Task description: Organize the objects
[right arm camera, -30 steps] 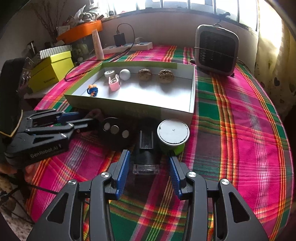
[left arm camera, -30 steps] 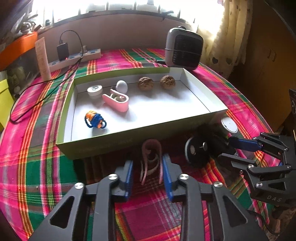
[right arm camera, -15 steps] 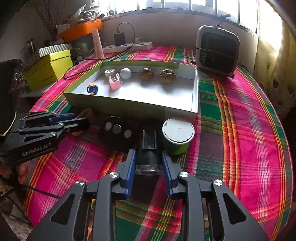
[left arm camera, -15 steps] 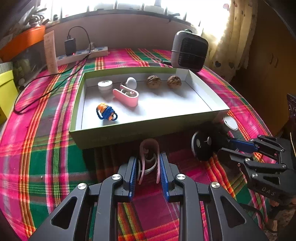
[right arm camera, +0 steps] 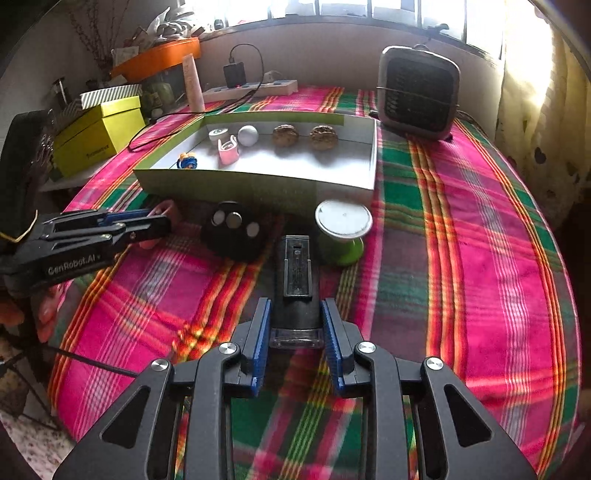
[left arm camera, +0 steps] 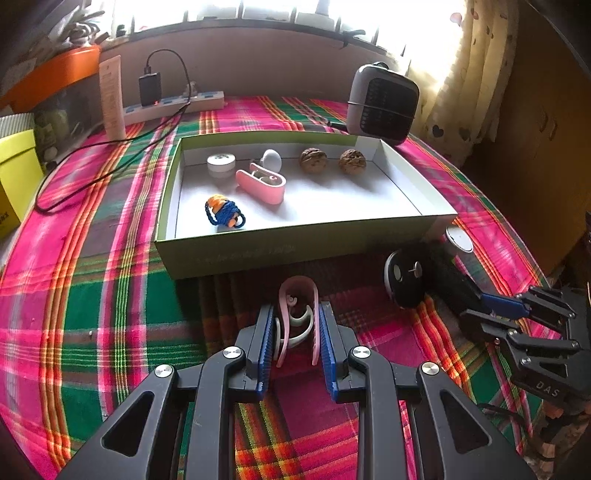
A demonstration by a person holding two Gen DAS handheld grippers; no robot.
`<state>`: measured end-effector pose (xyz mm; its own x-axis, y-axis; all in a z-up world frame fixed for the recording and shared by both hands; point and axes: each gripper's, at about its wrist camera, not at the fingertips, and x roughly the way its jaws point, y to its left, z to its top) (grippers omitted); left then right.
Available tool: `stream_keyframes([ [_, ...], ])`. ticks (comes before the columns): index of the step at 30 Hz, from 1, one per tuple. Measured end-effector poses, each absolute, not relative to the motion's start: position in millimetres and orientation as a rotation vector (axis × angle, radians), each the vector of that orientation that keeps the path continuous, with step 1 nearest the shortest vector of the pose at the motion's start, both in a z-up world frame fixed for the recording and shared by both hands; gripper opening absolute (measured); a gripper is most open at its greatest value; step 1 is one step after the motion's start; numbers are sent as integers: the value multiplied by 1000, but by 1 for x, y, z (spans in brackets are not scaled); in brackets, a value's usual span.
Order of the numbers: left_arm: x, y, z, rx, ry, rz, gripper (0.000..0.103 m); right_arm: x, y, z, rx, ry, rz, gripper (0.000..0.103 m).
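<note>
Two grippers: both low over the plaid tablecloth (right arm camera: 480, 229), in front of the box (left arm camera: 295, 251).
Left gripper (left arm camera: 295, 332): closed on a pink clip (left arm camera: 298, 310) just before the box's front wall.
Right gripper (right arm camera: 293, 332): clamped on a black lighter (right arm camera: 295, 280).
Beside the lighter: black disc (right arm camera: 232, 232) on one side, green spool (right arm camera: 343, 232) on the other.
In the box: second pink clip (left arm camera: 262, 184), two walnuts (left arm camera: 313, 160), white ball (left arm camera: 272, 159), blue-and-orange cord (left arm camera: 223, 212).
Beyond the box: heater (right arm camera: 417, 92).

Daylight is pouring through the window (left arm camera: 280, 14) behind the sill, a cream curtain (left arm camera: 469, 74) is hanging at right, and plaid cloth (right arm camera: 480, 221) is covering the table.
</note>
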<state>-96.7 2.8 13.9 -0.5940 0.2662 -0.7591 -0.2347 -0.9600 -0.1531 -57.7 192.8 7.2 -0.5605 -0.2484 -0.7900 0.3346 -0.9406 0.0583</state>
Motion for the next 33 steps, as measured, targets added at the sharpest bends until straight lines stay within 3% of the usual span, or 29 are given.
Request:
stream_keyframes([
  [8,-95,3,14,-1237,-49,2580,22,-60,187,6,1248,187,-2521,29],
  [12,-95,3,14,-1235,-52,2575,25,-64,182,5,1230,183,-2512,41],
  [28,-97,11,14,-1234,-4,2617,28,-72,178,4,1213,176,-2536,41],
  [33,-97,13,14,-1238,8,2630,26,-72,182,4,1215,158,-2547,33],
])
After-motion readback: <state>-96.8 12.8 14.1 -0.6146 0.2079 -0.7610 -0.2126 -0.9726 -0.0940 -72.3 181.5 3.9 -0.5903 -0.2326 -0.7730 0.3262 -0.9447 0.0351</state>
